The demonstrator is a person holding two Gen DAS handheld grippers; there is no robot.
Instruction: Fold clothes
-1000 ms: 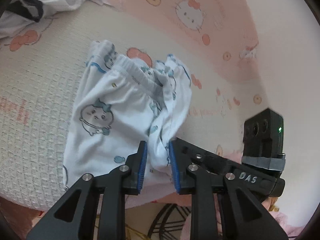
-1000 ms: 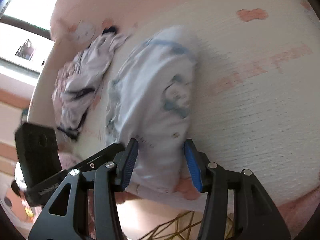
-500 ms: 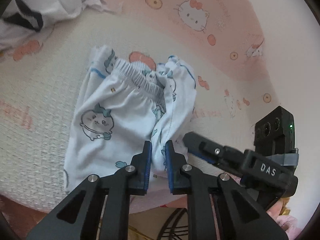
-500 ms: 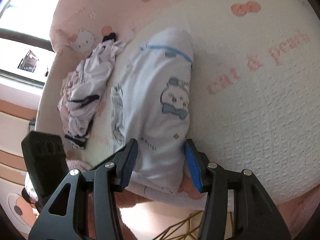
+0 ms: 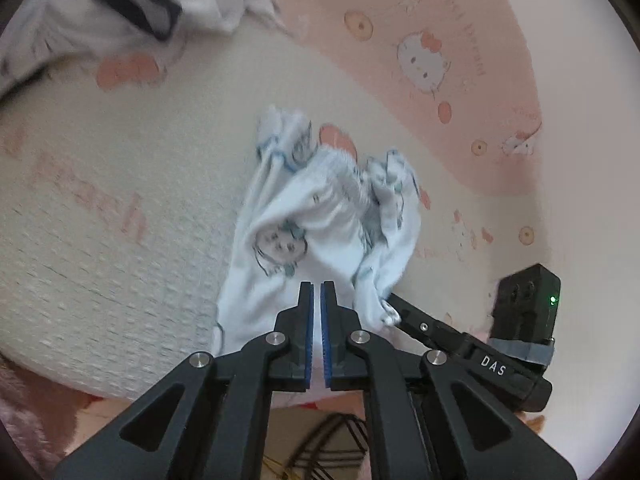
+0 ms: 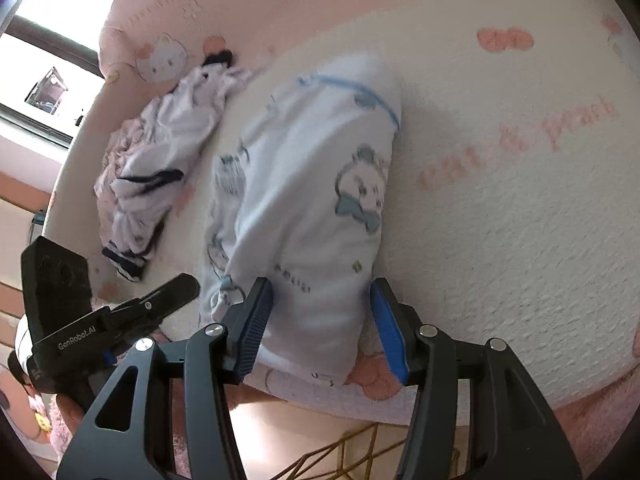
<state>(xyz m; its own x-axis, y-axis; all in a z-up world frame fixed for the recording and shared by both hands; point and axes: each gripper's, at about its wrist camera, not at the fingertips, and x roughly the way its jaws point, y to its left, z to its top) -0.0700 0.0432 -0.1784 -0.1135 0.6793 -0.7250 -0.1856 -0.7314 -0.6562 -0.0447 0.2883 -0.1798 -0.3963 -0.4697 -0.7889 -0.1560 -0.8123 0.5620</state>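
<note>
Two tongs are busy with one small pair of white pants (image 5: 320, 232) with cartoon animals on them. The pants lie in the middle of the frame on a cream mat (image 5: 120, 240) with pink words. The left tongs (image 5: 317, 292) have just been closing, and now they pinch the near edge of the pants, low in the middle of the left view. The right tongs (image 6: 322, 300) stand wide apart around the other side of the same edge, low in the right view, and their blue pads do not seem to squeeze it yet. I think the step is to grab the near edge with both tongs and fold it up. To do it well, the right tongs should pinch all the layers first. Then both should lift together so the pants stay flat. Another pile of clothes (image 6: 160, 152) sits at the upper left.
</note>
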